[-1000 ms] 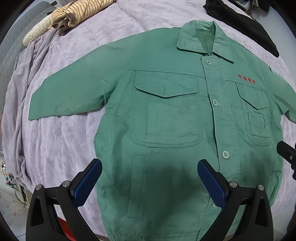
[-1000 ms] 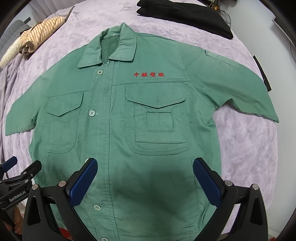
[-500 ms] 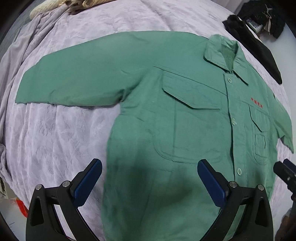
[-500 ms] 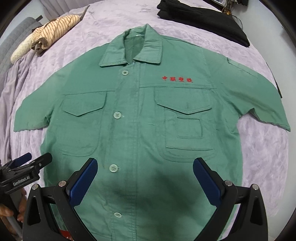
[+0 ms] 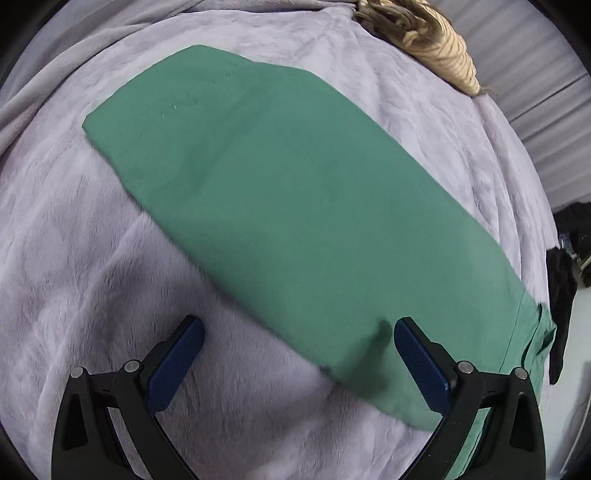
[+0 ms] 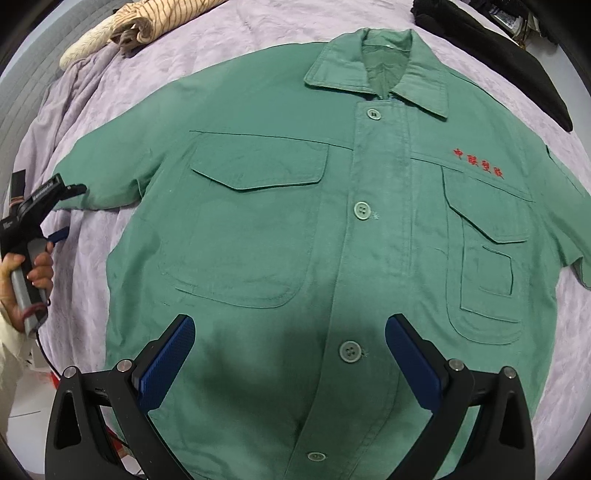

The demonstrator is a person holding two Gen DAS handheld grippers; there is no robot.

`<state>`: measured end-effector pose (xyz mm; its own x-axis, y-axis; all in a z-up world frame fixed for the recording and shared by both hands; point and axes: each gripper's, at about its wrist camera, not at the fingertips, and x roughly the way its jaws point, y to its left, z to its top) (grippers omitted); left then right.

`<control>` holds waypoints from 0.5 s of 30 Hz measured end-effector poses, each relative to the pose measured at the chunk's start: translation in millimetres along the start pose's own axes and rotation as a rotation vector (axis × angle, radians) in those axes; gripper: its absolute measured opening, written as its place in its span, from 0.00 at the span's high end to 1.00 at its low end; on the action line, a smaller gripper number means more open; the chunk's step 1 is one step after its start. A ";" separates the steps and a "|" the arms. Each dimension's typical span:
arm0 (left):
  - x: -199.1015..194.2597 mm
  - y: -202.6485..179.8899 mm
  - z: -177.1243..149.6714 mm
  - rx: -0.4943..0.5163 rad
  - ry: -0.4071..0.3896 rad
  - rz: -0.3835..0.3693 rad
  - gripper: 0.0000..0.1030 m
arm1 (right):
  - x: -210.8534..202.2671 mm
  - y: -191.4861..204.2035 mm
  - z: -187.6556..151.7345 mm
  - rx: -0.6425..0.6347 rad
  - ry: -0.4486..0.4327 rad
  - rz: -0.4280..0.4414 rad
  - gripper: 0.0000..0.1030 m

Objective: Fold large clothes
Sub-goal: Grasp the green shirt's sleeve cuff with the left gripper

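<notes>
Your jacket (image 6: 295,240) lies flat and face up on the purple blanket (image 6: 229,44), buttoned, collar at the far end, both sleeves spread out to the sides. What has changed in the last second is your left gripper (image 5: 295,369): it has swung away from the jacket's front and out over the left sleeve (image 5: 277,203), which now fills its view, with the cuff at the far end and the shoulder seam low on the right. Its claw is wide and holds nothing; one finger sits over bare blanket, the other over the sleeve's near edge. That suggests you are starting the fold with this sleeve, to bring it in across the chest. Your right gripper (image 6: 291,365) has drifted toward the left pocket and hangs over the lower front near the placket, claw wide too, gripping nothing; from there you can see your left hand (image 6: 22,280) on its handle out by the cuff. Around the jacket, a striped cloth bundle (image 6: 140,22) sits at the far left corner and dark clothes (image 6: 498,55) at the far right, both well apart from the sleeves. Nothing lies on the jacket, so the sleeve's path inward looks free, though the plush blanket may drag at the cloth
</notes>
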<state>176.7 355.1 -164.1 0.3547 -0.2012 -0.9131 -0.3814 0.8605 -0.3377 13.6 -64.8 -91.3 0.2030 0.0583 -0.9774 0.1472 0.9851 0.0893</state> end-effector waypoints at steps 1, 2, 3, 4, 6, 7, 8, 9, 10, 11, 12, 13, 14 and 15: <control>2.2 1.0 6.6 0.000 -0.018 -0.003 0.00 | 2.2 3.1 1.9 -0.006 0.003 -0.003 0.00; 3.7 1.2 11.8 0.004 -0.037 0.003 0.00 | 4.8 5.8 4.3 -0.009 0.007 0.000 0.00; 4.2 0.6 17.0 0.008 -0.060 0.016 0.02 | 6.9 9.5 6.8 -0.012 0.006 0.005 0.00; 3.6 -1.8 23.0 0.011 -0.083 0.044 0.15 | 7.4 11.5 9.3 -0.014 0.003 0.006 0.00; -1.9 -0.1 31.3 0.034 -0.113 0.094 0.58 | 8.4 16.0 13.7 -0.021 -0.011 0.005 0.00; -6.3 1.2 33.5 0.039 -0.126 0.079 0.88 | 7.2 16.4 15.6 -0.021 -0.014 0.004 0.00; -11.0 2.5 35.9 0.045 -0.134 0.045 0.96 | 7.7 17.4 16.6 -0.020 -0.019 0.004 0.00; -17.8 0.7 38.1 0.053 -0.147 0.025 0.96 | 7.9 18.1 17.2 -0.015 -0.024 0.008 0.00; -26.2 -5.6 38.9 0.084 -0.170 0.019 0.96 | 6.3 17.4 17.1 -0.010 -0.029 0.013 0.00; -34.3 -14.3 38.1 0.125 -0.194 0.013 0.96 | 4.7 16.9 16.3 -0.006 -0.036 0.017 0.00; -44.3 -25.9 35.6 0.175 -0.219 0.003 0.96 | 2.5 15.5 14.6 -0.001 -0.049 0.019 0.00; -56.1 -39.9 31.4 0.228 -0.243 -0.014 0.96 | -0.6 13.0 12.4 0.003 -0.059 0.020 0.00; -68.0 -54.5 26.9 0.276 -0.266 -0.037 0.96 | -3.2 10.7 10.7 0.008 -0.072 0.020 0.00; -79.5 -74.8 21.5 0.332 -0.288 -0.065 0.96 | -5.9 7.4 8.2 0.016 -0.088 0.020 0.00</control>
<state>195.4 316.8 -61.3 0.6100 -0.1620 -0.7756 -0.0721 0.9635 -0.2579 21.4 -59.1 -83.3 0.2900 0.0630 -0.9549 0.1571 0.9811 0.1125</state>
